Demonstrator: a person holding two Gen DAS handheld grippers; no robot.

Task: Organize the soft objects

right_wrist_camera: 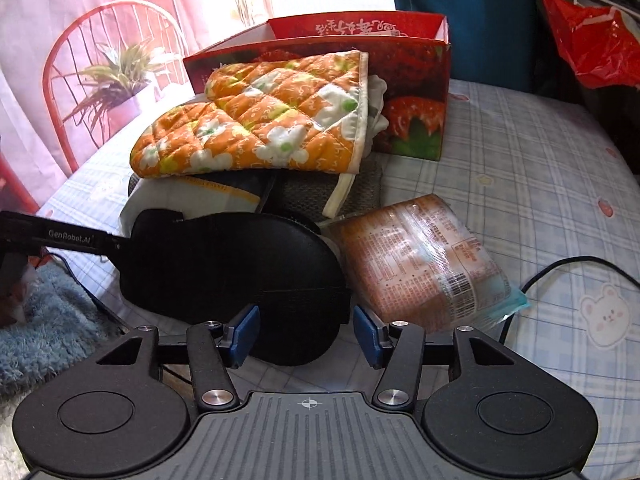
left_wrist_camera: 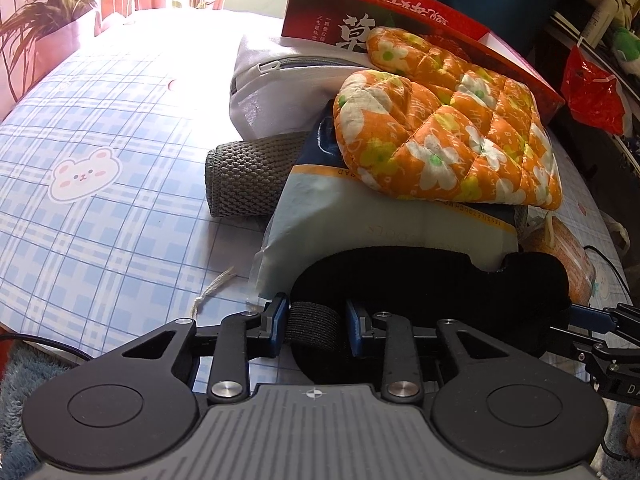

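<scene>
A black sleep mask [left_wrist_camera: 440, 280] lies on the table at the front of a pile of soft things. My left gripper [left_wrist_camera: 316, 320] is shut on its ribbed elastic strap [left_wrist_camera: 314, 330]. The other end of the sleep mask [right_wrist_camera: 224, 264] lies between the blue pads of my right gripper [right_wrist_camera: 306, 332], which stands open with small gaps on both sides. Behind the mask, an orange floral oven mitt [left_wrist_camera: 448, 128] rests on a pale blue soft pack [left_wrist_camera: 360, 220], a grey knitted roll [left_wrist_camera: 248, 176] and a white zip pouch [left_wrist_camera: 272, 84]. An open red box [right_wrist_camera: 320, 48] stands behind the pile.
An orange snack packet [right_wrist_camera: 420, 256] lies to the right of the mask, with a black cable [right_wrist_camera: 580, 264] beyond it. The table [left_wrist_camera: 100, 200] has a blue plaid cloth with bear prints. A potted plant [left_wrist_camera: 52, 4] stands far left and a red plastic bag [left_wrist_camera: 592, 88] hangs at right.
</scene>
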